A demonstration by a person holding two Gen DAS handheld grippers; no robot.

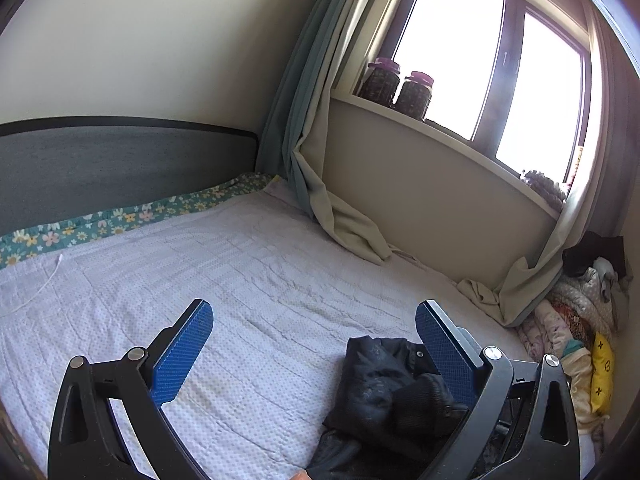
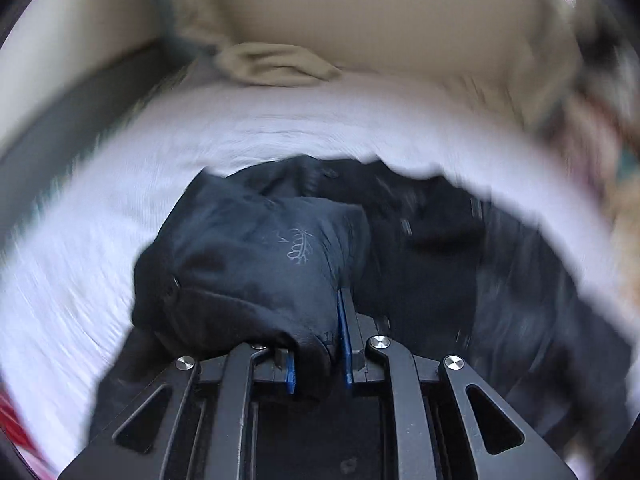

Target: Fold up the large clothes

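Two grippers are at work: my right gripper [image 2: 320, 344] pinches a bunched fold of the dark jacket [image 2: 256, 264], while my left gripper [image 1: 314, 344] stands spread and empty. Padded, soft and floppy, probably slippery, the jacket looks best taken at seams or cuffs. It lies on the pale bedspread [image 1: 240, 264], well apart from the headboard [image 1: 120, 168]; beyond it, curtains [image 1: 304, 132] and a window [image 1: 472, 52].

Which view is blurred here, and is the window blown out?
Right wrist view: heavy motion smear over the bed sheet; only the dark jacket clamped in the right hand-held gripper stays fairly sharp. Left wrist view: sharp, but the window is blown out white, with fisheye bending at the edges.
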